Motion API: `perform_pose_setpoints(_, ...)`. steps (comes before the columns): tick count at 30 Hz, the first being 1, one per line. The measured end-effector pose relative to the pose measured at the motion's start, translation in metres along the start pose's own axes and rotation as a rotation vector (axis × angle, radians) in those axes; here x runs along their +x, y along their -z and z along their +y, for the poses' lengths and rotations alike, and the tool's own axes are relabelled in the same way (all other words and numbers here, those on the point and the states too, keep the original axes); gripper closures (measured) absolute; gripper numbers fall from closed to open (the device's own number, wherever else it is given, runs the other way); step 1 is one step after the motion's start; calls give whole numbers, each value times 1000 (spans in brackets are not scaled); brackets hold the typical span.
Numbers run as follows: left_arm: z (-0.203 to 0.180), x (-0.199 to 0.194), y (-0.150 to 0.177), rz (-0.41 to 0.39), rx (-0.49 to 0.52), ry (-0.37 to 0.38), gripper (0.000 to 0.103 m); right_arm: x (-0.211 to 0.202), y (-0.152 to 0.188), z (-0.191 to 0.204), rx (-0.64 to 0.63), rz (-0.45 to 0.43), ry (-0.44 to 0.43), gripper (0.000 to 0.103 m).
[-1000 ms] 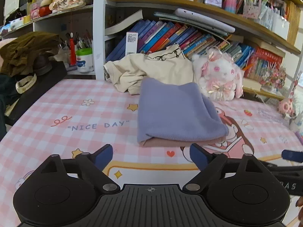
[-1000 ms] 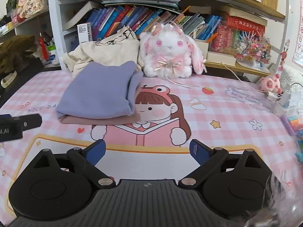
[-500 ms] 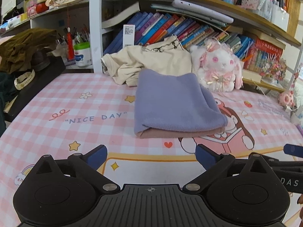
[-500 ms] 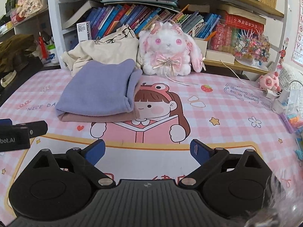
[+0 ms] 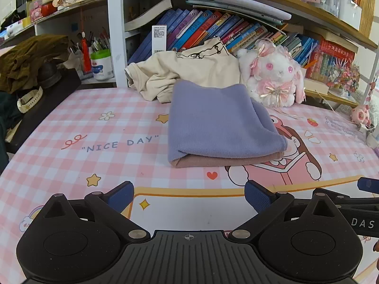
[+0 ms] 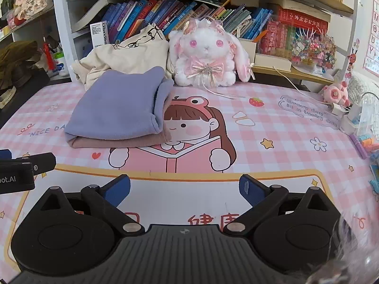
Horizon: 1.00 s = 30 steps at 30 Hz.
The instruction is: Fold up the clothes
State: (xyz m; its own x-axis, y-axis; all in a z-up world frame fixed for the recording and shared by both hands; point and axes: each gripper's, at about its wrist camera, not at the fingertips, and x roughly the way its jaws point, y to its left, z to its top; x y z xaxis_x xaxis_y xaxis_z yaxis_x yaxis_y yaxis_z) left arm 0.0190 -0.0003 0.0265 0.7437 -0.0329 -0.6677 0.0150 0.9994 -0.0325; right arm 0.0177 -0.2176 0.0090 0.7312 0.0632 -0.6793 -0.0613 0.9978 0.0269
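- The pink checked mat (image 5: 113, 127) is covering the table, printed with "NICE DAY" and a cartoon girl reading a book.
- The bookshelf (image 6: 180, 16) is standing behind the mat, with rows of leaning books on it.
- The folded lavender garment (image 5: 218, 127) is lying near the middle of the mat, on top of a folded dusty-pink garment (image 5: 227, 161) whose edge is showing beneath its near side.
- The cream garment (image 5: 189, 73) is sitting crumpled behind the stack, leaning against the books.
- The white plush bunny (image 6: 206, 54) is sitting just beside the cream garment, at the back edge of the mat.
- The left gripper (image 5: 189, 195) is hovering over the near part of the mat, its fingers standing wide apart with nothing between them, well short of the stack.
- The right gripper (image 6: 184, 190) is hovering likewise beside it, its fingers spread wide and holding nothing.
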Motion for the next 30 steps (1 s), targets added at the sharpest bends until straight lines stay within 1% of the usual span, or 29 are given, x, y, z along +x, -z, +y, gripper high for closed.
perform_pose_setpoints(5, -2, 0, -1, -5, 10, -5, 2, 1, 0, 0, 0, 2, 0, 3)
perform_pose_setpoints(10, -4, 1, -2, -7, 25, -17, 0, 3, -1, 0, 0, 4, -1, 3)
perform_pose_setpoints(15, -4, 2, -3, -13, 27, -9, 0, 5, -1, -1, 4, 12, -4, 3)
perform_pose_setpoints(30, -1, 3, -2, 10, 14, -19, 0, 6, -2, 1, -4, 19, -9, 3)
